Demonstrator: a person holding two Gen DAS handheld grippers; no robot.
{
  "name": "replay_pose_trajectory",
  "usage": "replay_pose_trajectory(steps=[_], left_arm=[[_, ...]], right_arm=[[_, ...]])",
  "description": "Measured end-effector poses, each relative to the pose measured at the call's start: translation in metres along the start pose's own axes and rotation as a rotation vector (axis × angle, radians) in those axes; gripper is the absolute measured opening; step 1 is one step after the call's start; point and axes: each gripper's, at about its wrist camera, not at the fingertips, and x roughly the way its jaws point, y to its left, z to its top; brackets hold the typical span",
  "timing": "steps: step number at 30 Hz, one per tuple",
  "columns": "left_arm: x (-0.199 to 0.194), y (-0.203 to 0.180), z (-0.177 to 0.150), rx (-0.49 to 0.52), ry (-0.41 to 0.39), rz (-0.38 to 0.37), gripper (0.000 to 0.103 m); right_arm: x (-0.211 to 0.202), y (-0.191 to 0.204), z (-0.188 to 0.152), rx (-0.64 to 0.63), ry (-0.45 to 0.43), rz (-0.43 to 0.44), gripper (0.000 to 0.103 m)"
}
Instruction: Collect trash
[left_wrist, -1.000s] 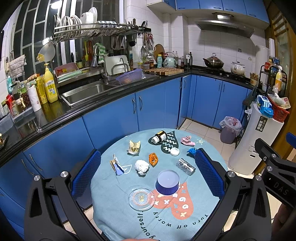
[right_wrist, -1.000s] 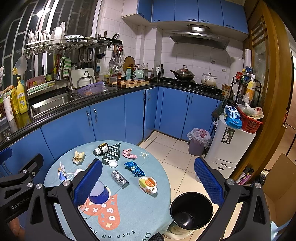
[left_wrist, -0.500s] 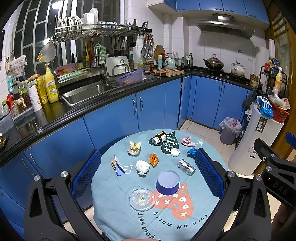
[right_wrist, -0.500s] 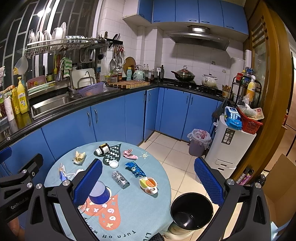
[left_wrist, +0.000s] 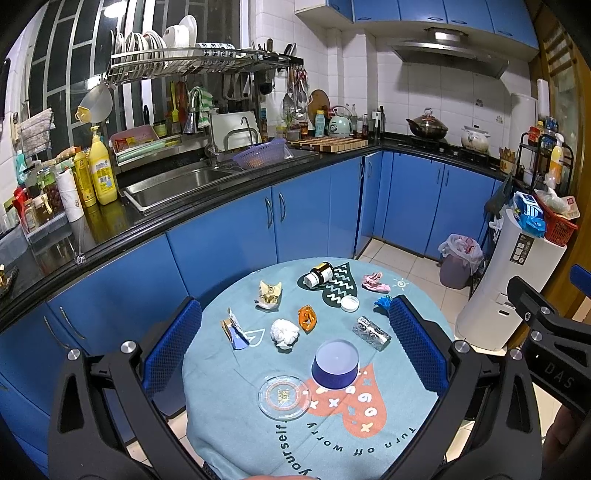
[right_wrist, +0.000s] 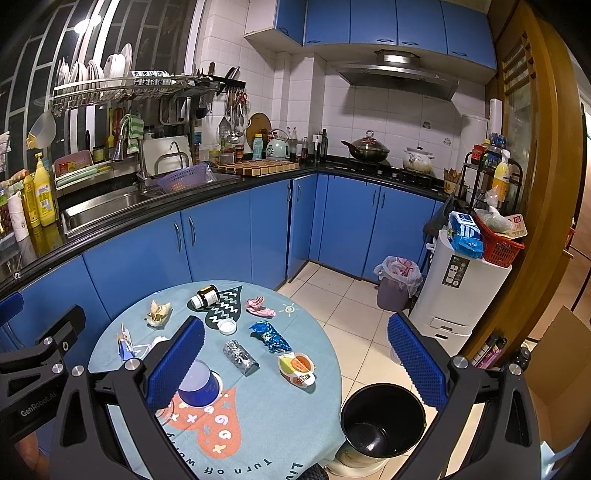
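Observation:
A round table under a teal cloth carries scattered trash: a white crumpled tissue, an orange wrapper, a beige wrapper, a silver foil wrapper, a blue foil wrapper, a pink wrapper, a torn packet and a yellow-orange packet. A black bin stands on the floor at the table's right. My left gripper hovers open above the table. My right gripper is open too, high over the table's right side and the bin. Neither holds anything.
An upturned blue cup, a glass coaster, a brown bottle lying down and a white cap share the table. Blue cabinets curve behind. A white appliance and a lined waste bin stand at the right.

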Motion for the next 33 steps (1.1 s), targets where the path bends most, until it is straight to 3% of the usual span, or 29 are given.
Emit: replay_pose_trajectory(steps=[33], left_arm=[[0.008, 0.004, -0.002, -0.001, 0.017, -0.005, 0.1]], right_arm=[[0.008, 0.0, -0.004, -0.005, 0.021, 0.003, 0.097]])
